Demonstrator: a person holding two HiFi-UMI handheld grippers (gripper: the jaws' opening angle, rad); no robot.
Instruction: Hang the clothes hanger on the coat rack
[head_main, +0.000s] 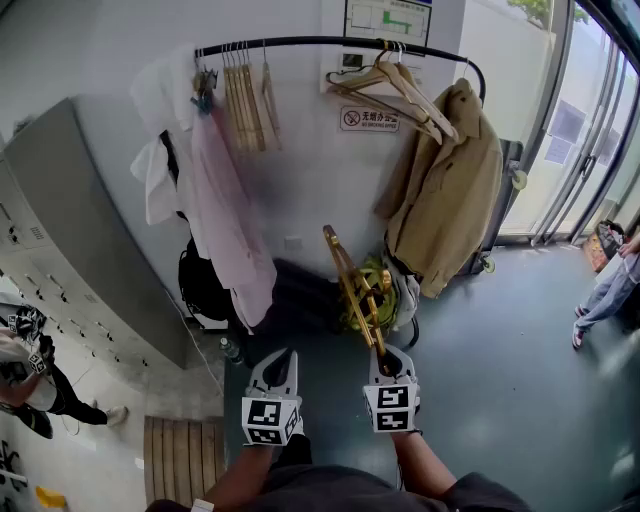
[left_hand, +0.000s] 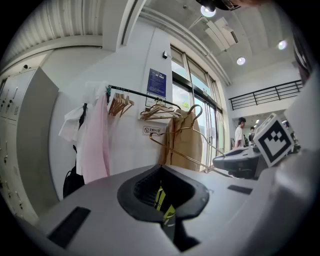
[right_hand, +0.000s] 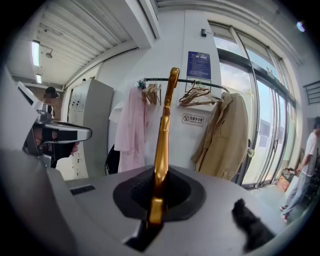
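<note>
A gold metal clothes hanger (head_main: 352, 285) stands up from my right gripper (head_main: 391, 362), which is shut on its lower end. In the right gripper view the hanger (right_hand: 164, 135) rises straight out of the jaws of that gripper (right_hand: 157, 192) toward the black coat rack bar (right_hand: 200, 82). The bar (head_main: 320, 42) runs along the white wall, well above and beyond the hanger. My left gripper (head_main: 277, 368) hovers beside the right one, its jaws together with nothing between them. From the left gripper view (left_hand: 162, 192) the gold hanger (left_hand: 185, 145) shows to the right.
On the bar hang several wooden hangers (head_main: 245, 100), a pink garment (head_main: 225, 220), a white one and a tan jacket (head_main: 450, 190). Black bags and a yellow-green thing (head_main: 375, 285) lie below. Grey lockers (head_main: 70, 240) stand left, glass doors (head_main: 590, 140) right. A person (head_main: 605, 290) stands at right.
</note>
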